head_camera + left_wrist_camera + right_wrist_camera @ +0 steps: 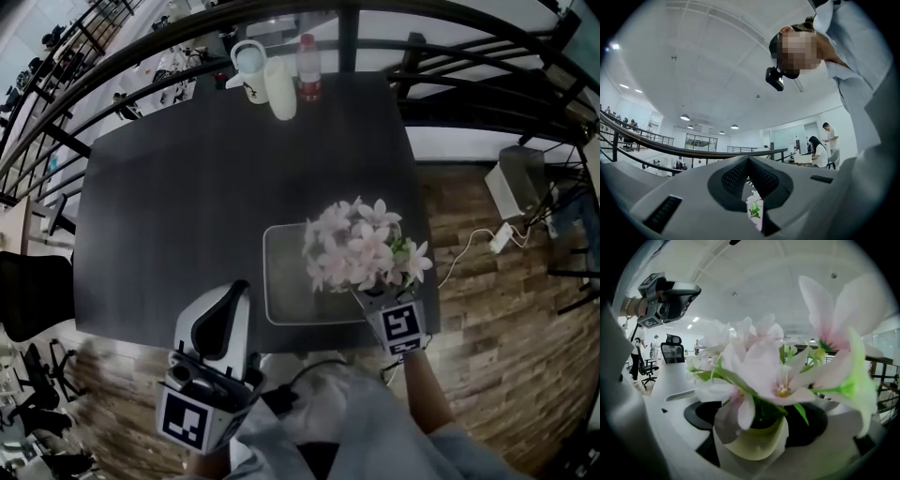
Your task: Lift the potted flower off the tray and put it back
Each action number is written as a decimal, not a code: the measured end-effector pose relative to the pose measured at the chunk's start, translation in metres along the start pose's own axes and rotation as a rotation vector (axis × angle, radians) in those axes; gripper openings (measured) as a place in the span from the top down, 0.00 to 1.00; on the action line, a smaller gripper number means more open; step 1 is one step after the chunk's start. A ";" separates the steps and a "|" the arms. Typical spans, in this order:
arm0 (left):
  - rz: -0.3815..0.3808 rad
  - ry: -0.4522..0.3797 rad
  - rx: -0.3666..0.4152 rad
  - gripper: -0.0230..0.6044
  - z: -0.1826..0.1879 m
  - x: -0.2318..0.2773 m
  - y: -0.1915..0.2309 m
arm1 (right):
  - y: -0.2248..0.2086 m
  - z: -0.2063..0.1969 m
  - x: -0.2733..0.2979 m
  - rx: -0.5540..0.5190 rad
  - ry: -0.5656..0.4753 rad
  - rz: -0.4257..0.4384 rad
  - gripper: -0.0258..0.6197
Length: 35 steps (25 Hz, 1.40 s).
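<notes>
A potted flower (361,248) with pale pink blossoms stands over the right part of the grey tray (281,281) on the dark table (187,206). The blossoms hide the pot from above. My right gripper (370,298) reaches in from the near side. In the right gripper view the cream pot (750,441) sits between the dark pads (701,413) of my right gripper (754,420), whose jaws stand wide and open. My left gripper (239,289) hovers at the table's near edge, left of the tray, shut with nothing held (749,161).
A white mug (248,66), a white cup (281,89) and a red-labelled bottle (308,70) stand at the table's far edge. A black railing curves behind it. A white power strip (502,234) lies on the wooden floor to the right.
</notes>
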<state>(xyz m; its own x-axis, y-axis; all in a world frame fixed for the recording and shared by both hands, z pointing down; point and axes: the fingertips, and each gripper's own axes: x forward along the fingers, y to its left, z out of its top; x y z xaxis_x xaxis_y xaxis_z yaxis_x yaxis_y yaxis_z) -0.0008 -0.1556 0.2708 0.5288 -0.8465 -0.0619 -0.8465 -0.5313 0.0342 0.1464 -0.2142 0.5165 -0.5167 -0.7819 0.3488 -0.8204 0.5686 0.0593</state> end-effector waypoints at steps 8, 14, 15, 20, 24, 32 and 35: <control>0.002 0.023 0.011 0.97 -0.005 0.002 -0.002 | 0.004 0.011 0.008 0.003 -0.035 0.033 0.33; 0.003 0.036 0.019 0.97 -0.010 0.000 -0.007 | -0.004 0.014 0.005 0.053 -0.099 0.019 0.43; 0.004 0.038 0.021 0.97 -0.011 -0.001 -0.008 | -0.004 0.014 0.004 0.055 -0.109 0.016 0.46; 0.006 0.041 0.018 0.97 -0.013 -0.002 -0.010 | -0.003 0.013 0.000 0.025 -0.130 0.017 0.61; 0.002 0.040 0.015 0.97 -0.016 -0.001 -0.013 | -0.002 0.011 -0.002 -0.022 -0.131 0.030 0.68; 0.001 0.039 0.013 0.97 -0.011 -0.004 -0.002 | 0.009 0.018 0.003 -0.068 -0.127 0.031 0.78; 0.004 0.038 0.015 0.97 -0.010 -0.006 0.000 | 0.012 0.020 0.002 -0.056 -0.133 0.030 0.79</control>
<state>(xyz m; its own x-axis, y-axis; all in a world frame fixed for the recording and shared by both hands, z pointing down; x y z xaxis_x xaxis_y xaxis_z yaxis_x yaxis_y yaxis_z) -0.0037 -0.1510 0.2813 0.5267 -0.8497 -0.0236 -0.8496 -0.5271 0.0191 0.1310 -0.2140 0.4989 -0.5718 -0.7891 0.2245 -0.7911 0.6028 0.1040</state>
